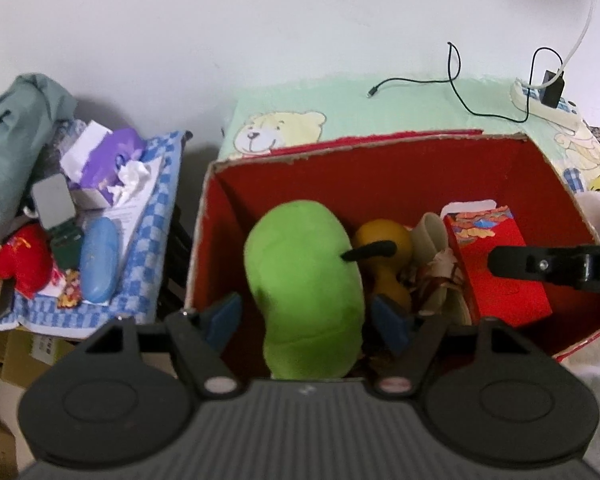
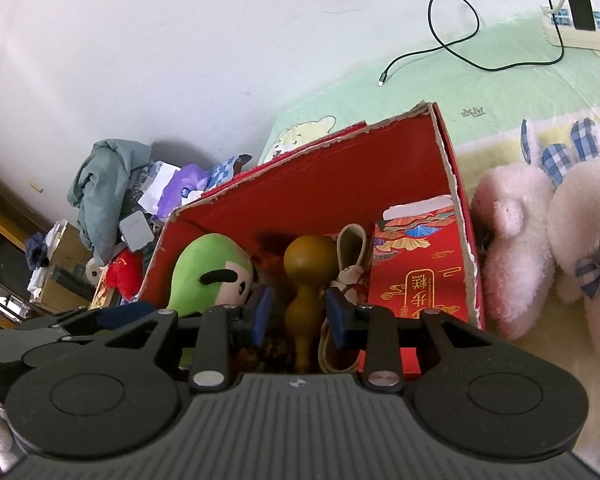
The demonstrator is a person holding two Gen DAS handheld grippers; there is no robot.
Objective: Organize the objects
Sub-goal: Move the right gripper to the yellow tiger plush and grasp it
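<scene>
Here the red box (image 1: 380,168) sits on a green sheet (image 1: 400,100), holding a green plush (image 1: 304,280), a gourd (image 2: 306,280) and a red packet (image 2: 420,272). The left gripper (image 1: 306,318) straddles the plush, its pads (image 1: 224,316) set apart and not plainly pressing it. The right gripper (image 2: 298,316) hangs over the gourd, jaws parted around its neck without touching. Pink plush toys (image 2: 540,248) lie just beside the box; a cluttered pile (image 1: 72,208) stands to its other side.

Green plush (image 1: 304,280) base hidden (behind gripper body), gourd (image 2: 306,280) bottom too
</scene>
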